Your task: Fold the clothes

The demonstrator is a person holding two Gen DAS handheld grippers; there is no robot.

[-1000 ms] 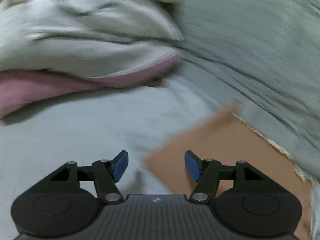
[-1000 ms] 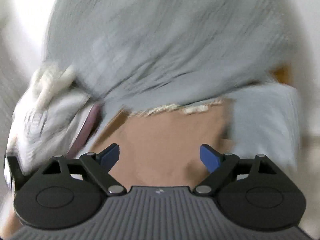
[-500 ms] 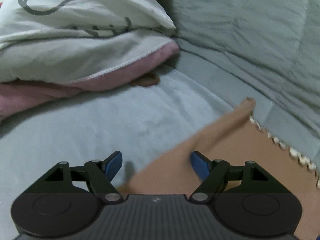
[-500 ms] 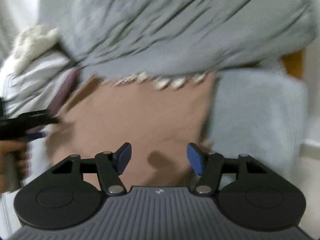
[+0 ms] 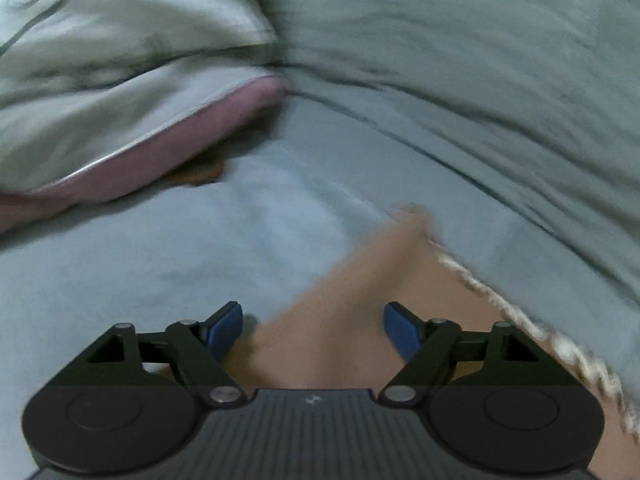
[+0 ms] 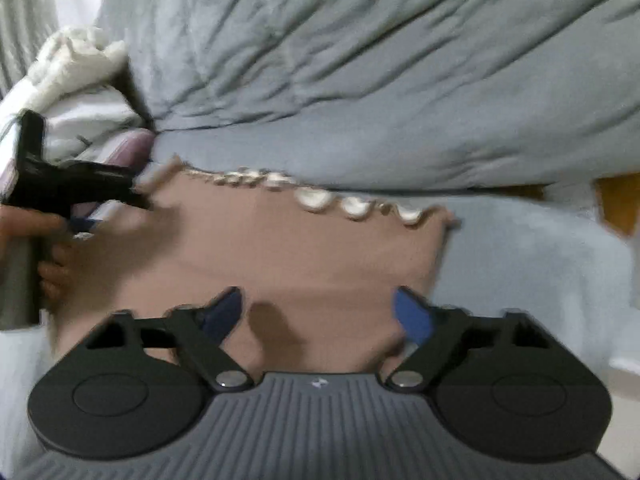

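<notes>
Soft pale-blue bedsheet (image 6: 520,264) covers the bed on which everything lies. Nearest, low in the right wrist view, the right claw (image 6: 318,312) hovers over the near edge of the flat tan knit garment (image 6: 280,248); its jaws are closing, the cloth lies beneath them, and the blue pads do not yet press it. In the left wrist view the left claw (image 5: 314,332) stands spread and is opening a little more, with the garment's tapering corner (image 5: 360,300) running up between its pads, unpinched. At the left edge of the right view that same claw is seen from the side, gripped by a hand (image 6: 36,240).

Across the middle of the frame, the garment's far hem carries a cream scalloped lace trim (image 6: 320,198), bumpy against the smooth knit. Beyond it, in the upper frame, bulges a quilted grey-blue duvet (image 6: 360,60); at the upper left sits a white pillow with a pink edge (image 5: 120,100).

One risk: jaws closing on thin, limp knit may also gather the sheet beneath, dragging both. Uneven pinches could skew the fold, and the lace might snag.
</notes>
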